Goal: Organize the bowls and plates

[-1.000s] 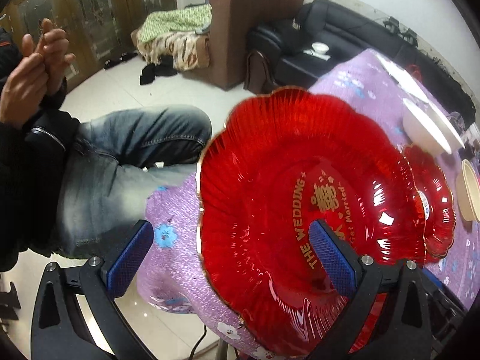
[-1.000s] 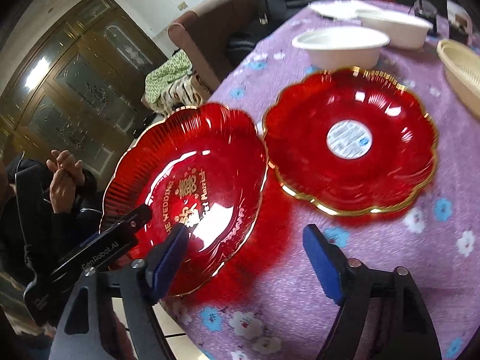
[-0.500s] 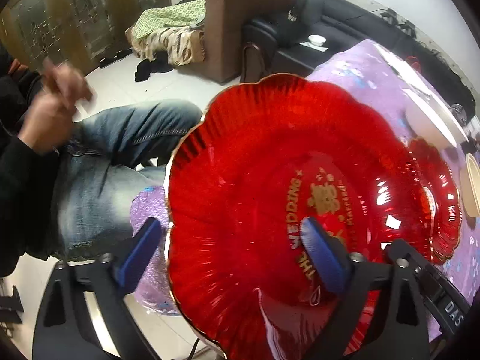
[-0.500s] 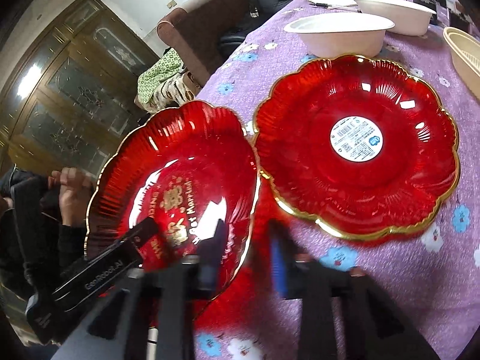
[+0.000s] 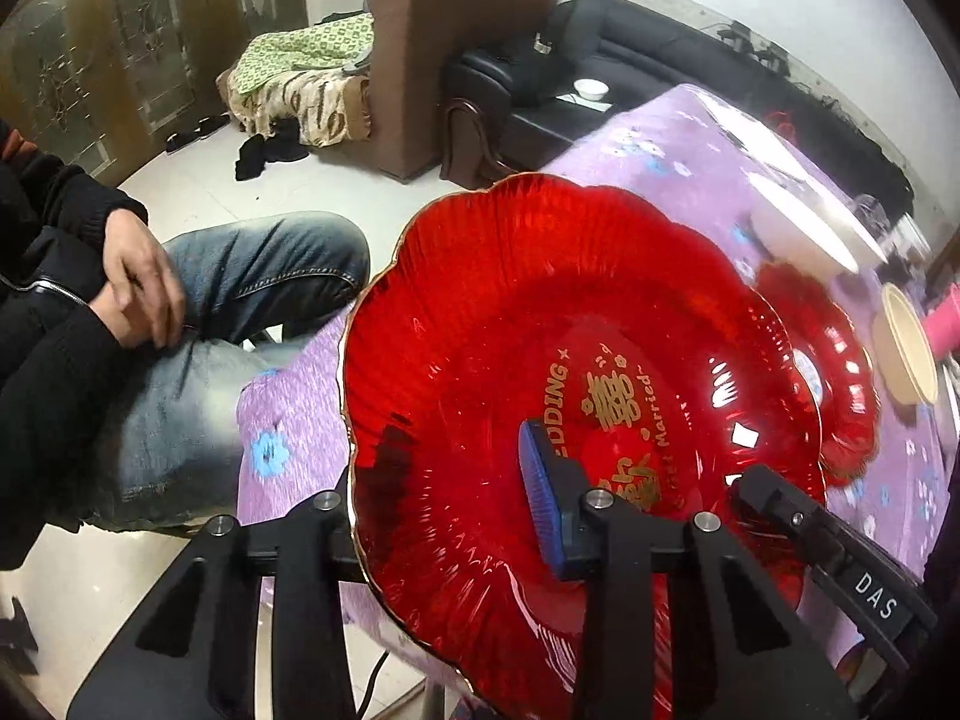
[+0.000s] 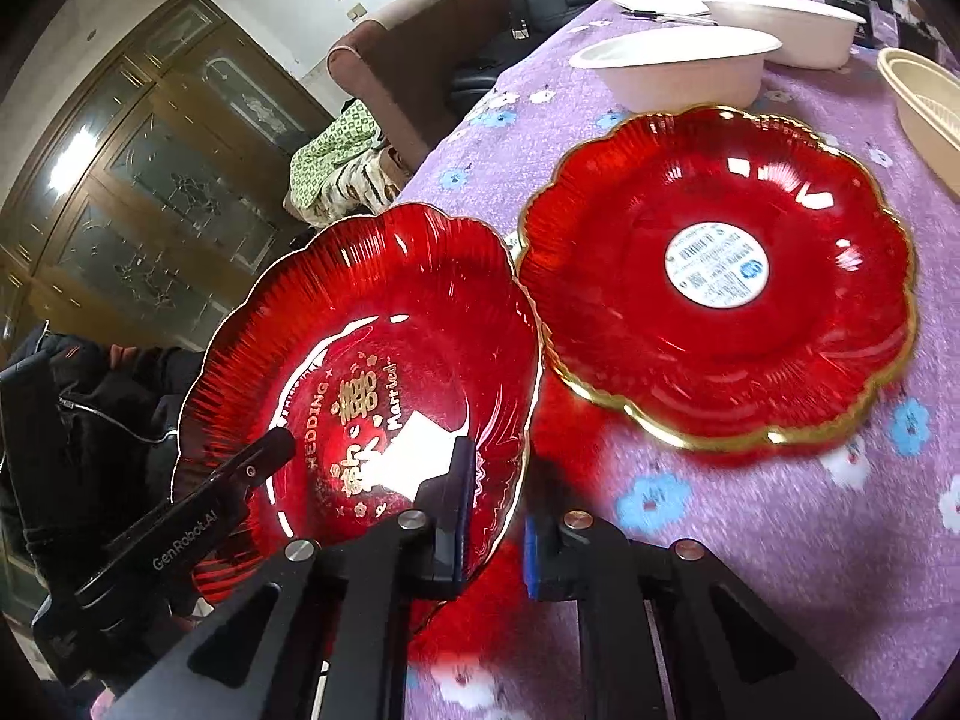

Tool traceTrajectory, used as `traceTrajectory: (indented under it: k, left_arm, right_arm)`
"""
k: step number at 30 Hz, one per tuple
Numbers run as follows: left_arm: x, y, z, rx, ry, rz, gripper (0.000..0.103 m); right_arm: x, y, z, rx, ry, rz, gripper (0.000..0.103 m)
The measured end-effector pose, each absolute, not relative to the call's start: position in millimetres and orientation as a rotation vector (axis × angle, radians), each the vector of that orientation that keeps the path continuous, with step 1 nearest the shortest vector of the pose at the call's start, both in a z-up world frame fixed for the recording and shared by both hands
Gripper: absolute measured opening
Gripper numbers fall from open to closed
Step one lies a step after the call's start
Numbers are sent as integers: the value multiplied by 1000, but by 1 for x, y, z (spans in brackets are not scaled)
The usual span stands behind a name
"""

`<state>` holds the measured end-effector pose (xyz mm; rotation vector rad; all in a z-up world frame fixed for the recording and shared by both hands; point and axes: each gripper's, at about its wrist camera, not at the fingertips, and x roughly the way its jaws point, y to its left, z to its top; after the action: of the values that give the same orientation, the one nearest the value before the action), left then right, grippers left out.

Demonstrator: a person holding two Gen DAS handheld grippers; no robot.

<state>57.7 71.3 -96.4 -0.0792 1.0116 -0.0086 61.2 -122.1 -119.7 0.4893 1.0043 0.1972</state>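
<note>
A red wedding plate [image 5: 540, 360] with gold lettering overhangs the near corner of the purple table. My left gripper [image 5: 450, 492] is shut on its rim: one finger shows above the plate, the other is dim through the red plastic below. My right gripper [image 6: 495, 516] is shut on the same wedding plate [image 6: 372, 372] at its other rim. A second red plate [image 6: 720, 276] with a white sticker lies flat on the cloth beside it, also in the left wrist view [image 5: 834, 372].
Two white bowls [image 6: 678, 66] and a cream bowl [image 6: 924, 108] stand behind the plates on the flowered purple tablecloth [image 6: 780, 510]. A seated person in jeans [image 5: 180, 330] is close to the table corner. A brown armchair [image 5: 432, 42] and black sofa stand beyond.
Both grippers have closed from open onto the wedding plate's rim. The seated person has lowered his hands to his lap.
</note>
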Motion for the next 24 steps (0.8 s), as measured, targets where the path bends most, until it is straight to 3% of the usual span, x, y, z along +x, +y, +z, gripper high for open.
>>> traceTrajectory:
  k: [8, 10, 13, 15, 17, 19, 24]
  left_arm:
    - [28, 58, -86, -21, 1021, -56, 37]
    - [29, 53, -92, 7, 1037, -45, 45]
    - [36, 49, -108, 5, 1074, -47, 62]
    - [34, 50, -105, 31, 1086, -48, 63]
    - [32, 50, -102, 78, 1100, -32, 63]
    - [23, 51, -97, 130, 1089, -36, 63]
    - [-12, 70, -77, 143, 1004, -38, 64]
  right_arm:
    - [28, -134, -111, 493, 1001, 207, 12]
    - [24, -134, -114, 493, 1014, 209, 12]
    - [28, -133, -126, 497, 1051, 223, 23]
    - [29, -134, -125, 490, 1049, 223, 33]
    - [28, -136, -118, 456, 1039, 229, 50]
    - [25, -143, -108, 448, 998, 234, 58]
    - [6, -174, -92, 438, 902, 219, 61]
